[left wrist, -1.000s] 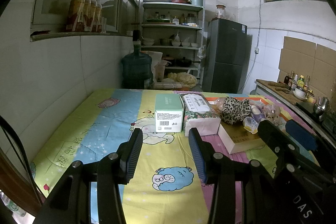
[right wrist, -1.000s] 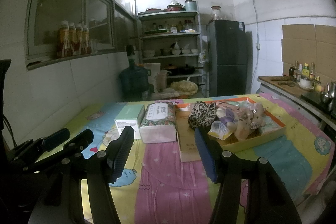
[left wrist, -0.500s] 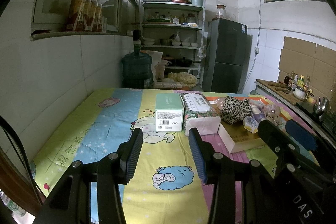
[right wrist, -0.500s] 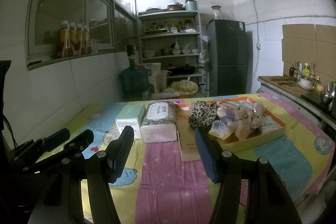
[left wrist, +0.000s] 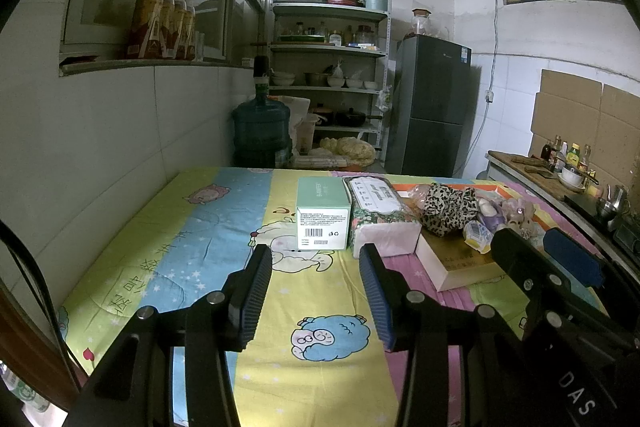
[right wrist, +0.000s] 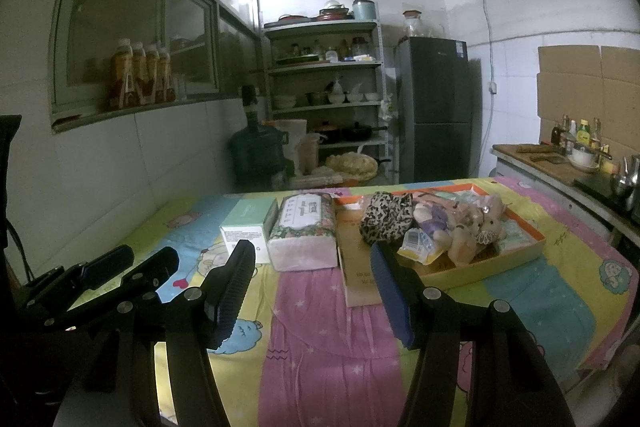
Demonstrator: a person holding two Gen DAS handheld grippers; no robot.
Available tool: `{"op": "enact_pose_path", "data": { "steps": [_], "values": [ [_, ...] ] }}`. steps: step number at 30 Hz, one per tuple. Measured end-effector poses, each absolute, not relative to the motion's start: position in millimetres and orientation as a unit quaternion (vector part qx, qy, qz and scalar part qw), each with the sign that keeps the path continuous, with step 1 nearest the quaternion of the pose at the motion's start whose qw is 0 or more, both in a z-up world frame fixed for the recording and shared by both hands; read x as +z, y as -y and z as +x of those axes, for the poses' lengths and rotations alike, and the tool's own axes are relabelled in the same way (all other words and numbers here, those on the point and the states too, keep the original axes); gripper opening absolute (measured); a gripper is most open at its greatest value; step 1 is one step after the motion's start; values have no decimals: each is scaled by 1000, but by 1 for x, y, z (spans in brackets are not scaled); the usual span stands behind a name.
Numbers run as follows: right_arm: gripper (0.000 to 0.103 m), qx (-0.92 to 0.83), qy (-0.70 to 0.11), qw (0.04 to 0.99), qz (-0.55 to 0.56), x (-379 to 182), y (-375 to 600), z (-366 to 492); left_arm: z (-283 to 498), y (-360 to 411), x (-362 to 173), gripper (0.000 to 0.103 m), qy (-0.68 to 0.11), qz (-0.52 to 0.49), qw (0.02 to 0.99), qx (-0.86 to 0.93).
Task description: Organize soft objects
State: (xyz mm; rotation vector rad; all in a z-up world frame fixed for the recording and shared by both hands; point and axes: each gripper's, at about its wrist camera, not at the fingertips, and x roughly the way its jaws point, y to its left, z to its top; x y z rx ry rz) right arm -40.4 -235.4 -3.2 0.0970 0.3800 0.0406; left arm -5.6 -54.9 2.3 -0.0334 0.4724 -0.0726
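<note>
A shallow cardboard tray (right wrist: 516,257) on the table holds soft things: a leopard-print cloth (right wrist: 386,221), a plush toy (right wrist: 478,227) and a small yellow packet (right wrist: 418,245). The cloth shows in the left wrist view too (left wrist: 448,209). A floral tissue pack (right wrist: 304,231) and a green box (right wrist: 248,227) lie left of the tray. My left gripper (left wrist: 316,255) is open and empty, short of the green box (left wrist: 323,213). My right gripper (right wrist: 312,251) is open and empty, in front of the tissue pack.
The table wears a bright cartoon cloth (right wrist: 320,347). Beyond it stand a water jug (left wrist: 262,133), a shelf of dishes (left wrist: 328,83) and a dark fridge (left wrist: 432,107). A counter with bottles (right wrist: 576,151) runs along the right. A tiled wall is on the left.
</note>
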Motion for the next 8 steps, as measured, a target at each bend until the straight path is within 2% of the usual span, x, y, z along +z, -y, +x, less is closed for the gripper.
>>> {"op": "enact_pose_path", "data": {
  "steps": [8],
  "values": [
    [62,20,-188,981,48,-3,235,-41,-6,55,2,45,-233,-16,972,-36]
  ]
}}
